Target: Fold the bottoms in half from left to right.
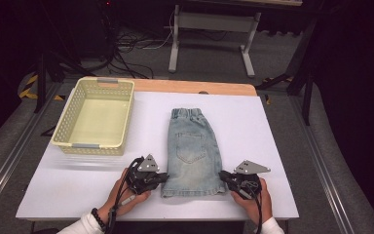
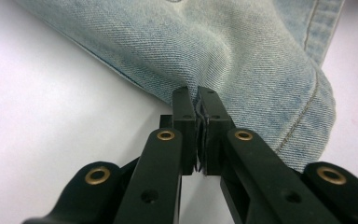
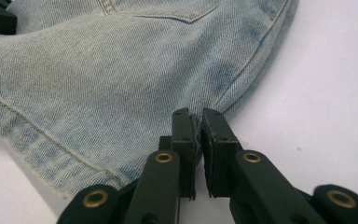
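I see left gripper pinching jean shorts edge; right gripper pinching other edge, on white table.

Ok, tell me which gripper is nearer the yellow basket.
Left. The left gripper grips the denim shorts at their near-left corner, just below the basket; the right gripper grips the opposite corner.
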`<state>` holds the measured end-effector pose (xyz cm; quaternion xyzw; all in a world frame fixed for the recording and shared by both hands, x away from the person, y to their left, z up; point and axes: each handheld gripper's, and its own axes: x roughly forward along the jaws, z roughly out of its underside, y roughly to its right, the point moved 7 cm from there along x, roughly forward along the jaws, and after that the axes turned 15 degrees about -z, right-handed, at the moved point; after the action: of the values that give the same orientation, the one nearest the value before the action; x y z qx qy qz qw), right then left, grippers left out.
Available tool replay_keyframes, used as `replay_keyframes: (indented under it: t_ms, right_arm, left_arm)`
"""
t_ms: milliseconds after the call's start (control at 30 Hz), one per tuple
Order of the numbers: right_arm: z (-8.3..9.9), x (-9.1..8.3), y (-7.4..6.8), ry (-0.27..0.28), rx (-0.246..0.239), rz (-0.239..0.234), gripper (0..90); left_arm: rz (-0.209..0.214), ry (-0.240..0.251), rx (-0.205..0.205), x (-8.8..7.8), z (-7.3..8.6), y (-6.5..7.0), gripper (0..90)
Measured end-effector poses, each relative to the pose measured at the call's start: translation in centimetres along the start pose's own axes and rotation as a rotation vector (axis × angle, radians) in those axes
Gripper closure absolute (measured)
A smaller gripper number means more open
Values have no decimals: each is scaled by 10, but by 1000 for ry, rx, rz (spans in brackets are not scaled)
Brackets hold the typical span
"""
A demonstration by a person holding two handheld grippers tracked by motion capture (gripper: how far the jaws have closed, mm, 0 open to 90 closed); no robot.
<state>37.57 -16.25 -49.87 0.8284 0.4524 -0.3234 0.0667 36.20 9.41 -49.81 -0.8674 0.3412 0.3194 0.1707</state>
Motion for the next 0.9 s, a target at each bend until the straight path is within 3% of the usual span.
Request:
replay_keyframes:
  t_ms: [67,167,267,333,400,567,667,900]
  right_arm:
    - [-3,-4,2,20,-8,15,812]
    - [-8,-8,2,67,-20,6,760]
    - [-13,-12,2,109,-53,15,697]
    - [-17,-14,1,139,-73,17,662]
    - [-20,-16,0,163,-90,14,638]
    - [-27,-18,-1,199,-123,21,576]
    - [-31,-18,-1,216,-138,21,522]
    - [-38,-14,-3,226,-180,31,402]
  left_arm:
    - [-46,37,56,-6,-2,-2,831]
    - [-46,89,72,-16,-6,-4,792]
    - [-72,117,95,-22,-8,-8,758]
    - [-86,129,92,-23,-8,-9,721]
    - [-126,132,104,-23,-8,-13,654]
    - [-124,148,105,-23,-5,-13,583]
    - [-161,151,100,-23,-4,-15,455]
    - [-176,154,86,-22,1,-18,291]
